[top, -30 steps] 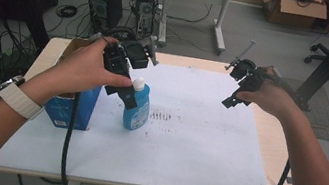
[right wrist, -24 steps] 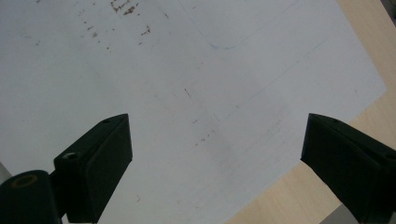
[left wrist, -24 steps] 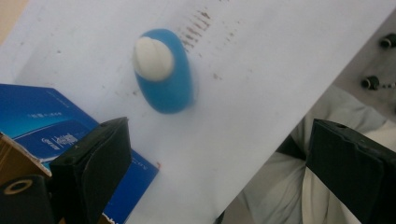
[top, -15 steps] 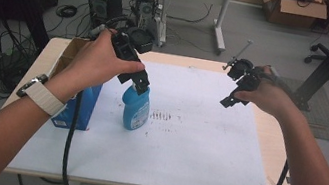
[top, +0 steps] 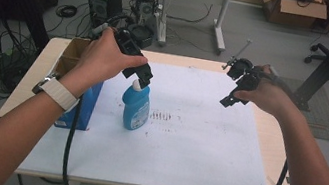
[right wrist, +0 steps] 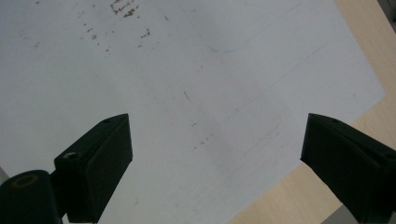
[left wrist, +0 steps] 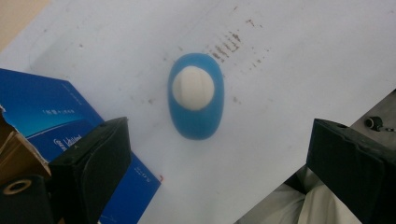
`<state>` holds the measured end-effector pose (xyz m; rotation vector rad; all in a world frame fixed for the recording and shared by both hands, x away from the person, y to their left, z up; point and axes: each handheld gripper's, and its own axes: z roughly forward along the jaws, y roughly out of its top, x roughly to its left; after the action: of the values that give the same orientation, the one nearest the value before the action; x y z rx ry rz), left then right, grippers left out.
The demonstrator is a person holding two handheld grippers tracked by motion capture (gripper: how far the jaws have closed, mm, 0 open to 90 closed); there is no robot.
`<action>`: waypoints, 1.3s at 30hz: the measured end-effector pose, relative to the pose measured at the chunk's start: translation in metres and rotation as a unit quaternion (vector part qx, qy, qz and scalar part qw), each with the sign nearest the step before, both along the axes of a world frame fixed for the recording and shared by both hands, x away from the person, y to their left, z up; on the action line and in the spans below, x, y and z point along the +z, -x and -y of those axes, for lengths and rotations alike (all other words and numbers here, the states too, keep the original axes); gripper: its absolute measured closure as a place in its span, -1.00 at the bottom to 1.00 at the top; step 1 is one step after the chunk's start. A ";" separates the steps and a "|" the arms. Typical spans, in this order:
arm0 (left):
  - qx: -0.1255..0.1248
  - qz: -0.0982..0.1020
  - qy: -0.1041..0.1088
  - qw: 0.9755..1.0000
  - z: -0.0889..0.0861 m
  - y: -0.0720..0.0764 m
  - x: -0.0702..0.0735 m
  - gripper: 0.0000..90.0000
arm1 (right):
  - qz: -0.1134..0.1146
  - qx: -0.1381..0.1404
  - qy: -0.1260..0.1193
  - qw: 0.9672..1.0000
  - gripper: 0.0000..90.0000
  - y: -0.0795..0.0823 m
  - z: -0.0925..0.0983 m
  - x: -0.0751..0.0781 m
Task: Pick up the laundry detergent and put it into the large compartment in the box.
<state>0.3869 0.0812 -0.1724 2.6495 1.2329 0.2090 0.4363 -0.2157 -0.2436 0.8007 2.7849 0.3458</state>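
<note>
Left claw (top: 143, 80) hung directly above the blue bottle (top: 135, 105), its jaws spread wide and gripping nothing; in the left claw's own view the bottle (left wrist: 196, 103) sat centre frame, between the two black jaws but below them, white cap (left wrist: 193, 87) facing up. The bottle stood upright on the white sheet (top: 184, 146) covering the table (top: 273, 141), left of centre in the high view, just beside the blue box (top: 83, 107), whether touching it I could not tell.

The risk, as I judged it, was the bottle itself: tall and narrow-footed, so a descent off centre or a jaw striking the cap before closing could tip it toward the box or onto the sheet. The box corner (left wrist: 70, 126) lay close to the lower-left jaw in that view, and the jaw might catch on it while coming down.

Right claw (top: 232, 91) hovered over the upper right of the sheet, well apart from the bottle, jaws likewise wide apart over bare sheet (right wrist: 187, 93).

The high view gave the bottle's height and upright stance, which the top-down left claw view flattened; that view, in turn, showed how the cap lined up between the jaws. The right claw view showed the sheet's edge and the bare wood of the table (right wrist: 359, 51) beyond.
</note>
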 end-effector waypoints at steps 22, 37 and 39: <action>0.019 -0.012 0.009 1.000 0.004 -0.024 -0.045 -0.84 | -0.002 0.000 -0.001 1.000 -0.81 -0.002 0.001 -0.002; 0.016 -0.026 0.025 0.999 0.004 -0.034 -0.067 -0.84 | -0.007 0.002 0.000 1.000 -0.81 -0.005 0.000 -0.008; 0.017 -0.028 0.025 0.999 0.004 -0.035 -0.069 -0.84 | -0.008 0.001 0.000 1.000 -0.81 -0.006 -0.001 -0.008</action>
<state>0.4219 0.0775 -0.2414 2.6091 1.2849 0.1077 0.4419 -0.2148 -0.2516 0.8030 2.8011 0.3404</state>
